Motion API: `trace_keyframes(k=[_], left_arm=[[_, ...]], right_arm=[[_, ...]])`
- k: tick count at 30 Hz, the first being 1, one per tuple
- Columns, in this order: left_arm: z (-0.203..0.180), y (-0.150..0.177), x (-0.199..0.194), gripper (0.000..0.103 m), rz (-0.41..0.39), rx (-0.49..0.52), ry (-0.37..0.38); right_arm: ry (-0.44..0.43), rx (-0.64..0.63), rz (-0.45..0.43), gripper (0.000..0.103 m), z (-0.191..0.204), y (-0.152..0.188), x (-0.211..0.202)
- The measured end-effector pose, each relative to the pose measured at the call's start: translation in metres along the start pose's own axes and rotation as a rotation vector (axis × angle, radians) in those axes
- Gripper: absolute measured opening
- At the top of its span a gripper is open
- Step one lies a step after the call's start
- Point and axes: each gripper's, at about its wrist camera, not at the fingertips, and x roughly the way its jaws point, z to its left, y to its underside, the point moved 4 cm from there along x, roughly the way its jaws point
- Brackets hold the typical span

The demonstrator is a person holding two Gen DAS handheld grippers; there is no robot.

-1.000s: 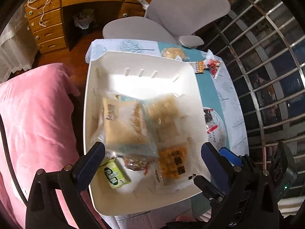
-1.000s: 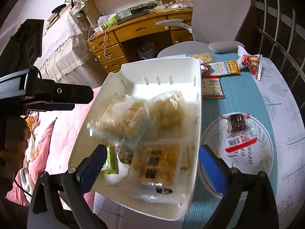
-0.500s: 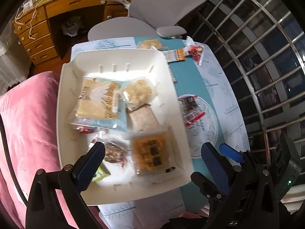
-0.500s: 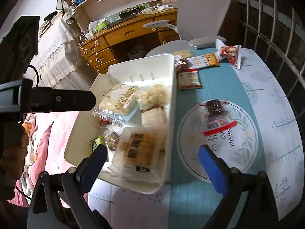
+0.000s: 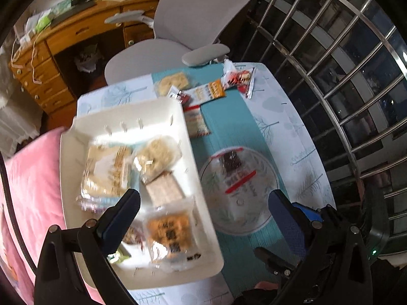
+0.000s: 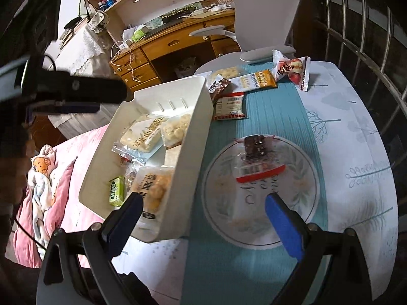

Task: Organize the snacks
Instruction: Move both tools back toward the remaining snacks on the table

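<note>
White bin (image 6: pixel 195 137): on table's (image 6: pixel 356 137) left side, holding wrapped snacks (image 6: pixel 143 136). Brownie packet (image 6: pixel 257 157): on table centre. More packets (image 6: pixel 257 81): far edge. Left gripper (image 5: pixel 203 203), right gripper (image 6: pixel 203 208): spread wide, empty.

"OATS" on orange-white snack bar (image 6: pixel 257 80)

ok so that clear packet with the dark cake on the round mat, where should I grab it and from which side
Grip the cake packet across its near end, by the red strip, coming down from above with the right tool, which is open and nearest. The packet lies flat on the mat, so a side approach would probably just push it; the flat wrapper end pinches more easily than the bulky cake.
</note>
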Motion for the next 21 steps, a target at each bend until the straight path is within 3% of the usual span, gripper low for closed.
trace_keyframes(k=[10,21], left_arm=[[-0.022,-0.049,0.024,0.1,0.045,0.058,-0.035],[-0.002,-0.117,0.069,0.1,0.125,0.141,-0.06]], right_arm=[[-0.015,0.011,-0.04,0.097,-0.039,-0.014,0.007],[0.08,0.03,-0.062,0.097,-0.055,-0.029,0.045]])
